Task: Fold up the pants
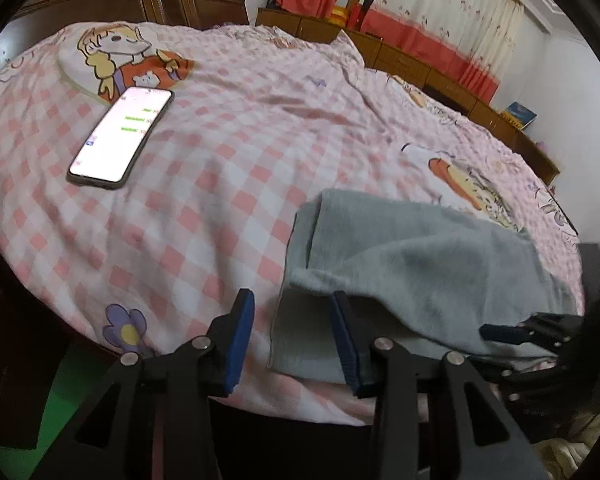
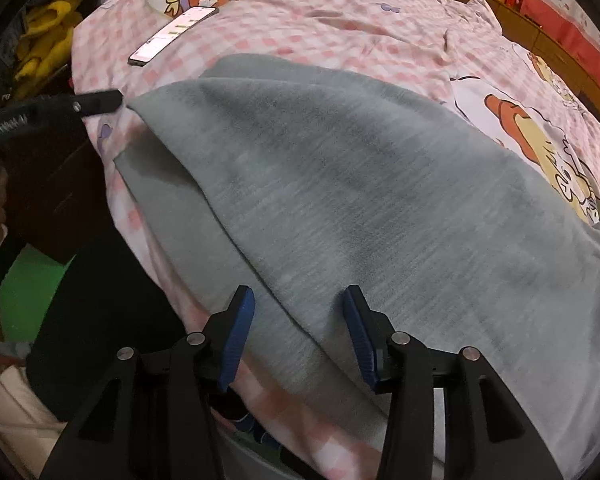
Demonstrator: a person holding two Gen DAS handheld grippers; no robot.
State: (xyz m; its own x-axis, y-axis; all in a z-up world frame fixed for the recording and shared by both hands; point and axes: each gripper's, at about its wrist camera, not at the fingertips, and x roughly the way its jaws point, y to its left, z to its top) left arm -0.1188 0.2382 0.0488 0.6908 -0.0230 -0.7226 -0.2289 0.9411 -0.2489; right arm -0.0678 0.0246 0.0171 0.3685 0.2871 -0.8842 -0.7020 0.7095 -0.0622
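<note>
The grey pants [image 2: 360,200] lie folded over on the pink checked bedspread [image 2: 320,36], near the bed's front edge. In the left wrist view the pants [image 1: 412,264] are at the lower right. My left gripper [image 1: 294,340] is open and empty, just above the bedspread at the pants' left edge; its right finger is beside the cloth. My right gripper [image 2: 298,334] is open and empty, hovering over the near edge of the pants. The right gripper's tip [image 1: 500,332] shows in the left wrist view, and the left gripper's tip [image 2: 100,102] shows in the right wrist view.
A phone [image 1: 120,136] with a lit screen lies on the bedspread at the far left, also in the right wrist view [image 2: 172,34]. A wooden wardrobe [image 1: 140,4] and low cabinets [image 1: 420,60] stand behind the bed. Yellow clothing [image 2: 44,40] hangs at left.
</note>
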